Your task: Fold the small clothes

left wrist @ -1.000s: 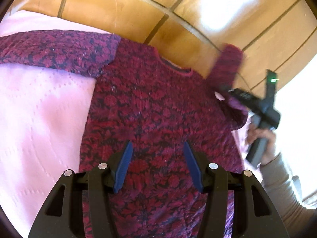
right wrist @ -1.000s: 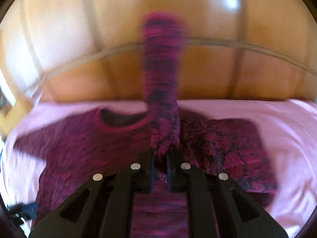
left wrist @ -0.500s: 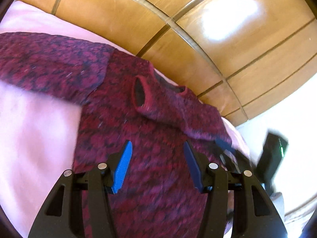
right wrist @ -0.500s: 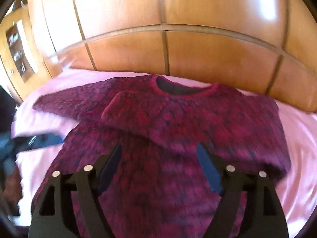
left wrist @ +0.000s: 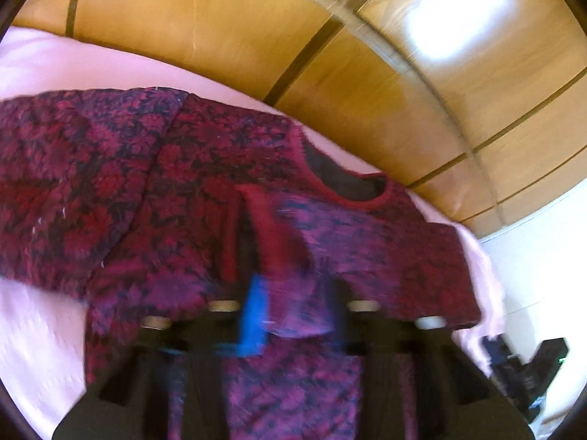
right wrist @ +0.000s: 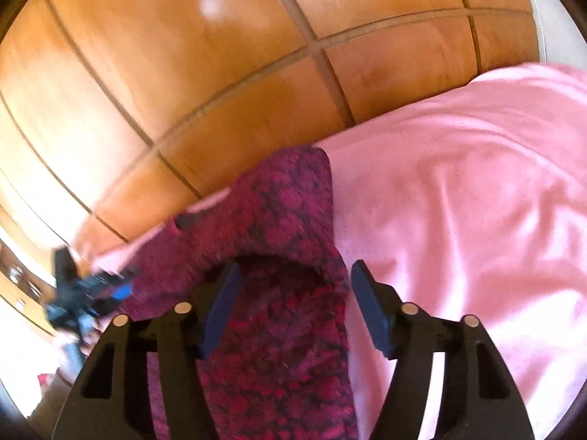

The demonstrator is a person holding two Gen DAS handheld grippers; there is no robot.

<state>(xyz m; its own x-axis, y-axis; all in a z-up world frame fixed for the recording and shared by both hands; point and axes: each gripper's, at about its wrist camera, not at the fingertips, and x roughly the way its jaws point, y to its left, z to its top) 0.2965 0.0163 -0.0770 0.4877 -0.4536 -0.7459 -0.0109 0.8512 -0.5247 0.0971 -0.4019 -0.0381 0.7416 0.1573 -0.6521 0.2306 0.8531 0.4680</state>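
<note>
Leftward first: spread sleeve [left wrist: 66, 183], flat on pink cover [right wrist: 458, 201], long axis running toward the cover's left edge.
Sweater [left wrist: 190, 220]: front up, neck toward the cover's far edge under wood panelling [left wrist: 220, 29].
Folded sleeve [left wrist: 348, 242]: laid across the chest.
Left gripper [left wrist: 295, 311]: shut, tips at the folded sleeve's lower edge; blur hides whether cloth is nipped.
Right gripper [right wrist: 293, 308]: jaws apart and closing, sweater cloth lying between them, pads clear of it.
Judgement: the spread sleeve is next, lying left of the left fingers; the left hand is nearer.
</note>
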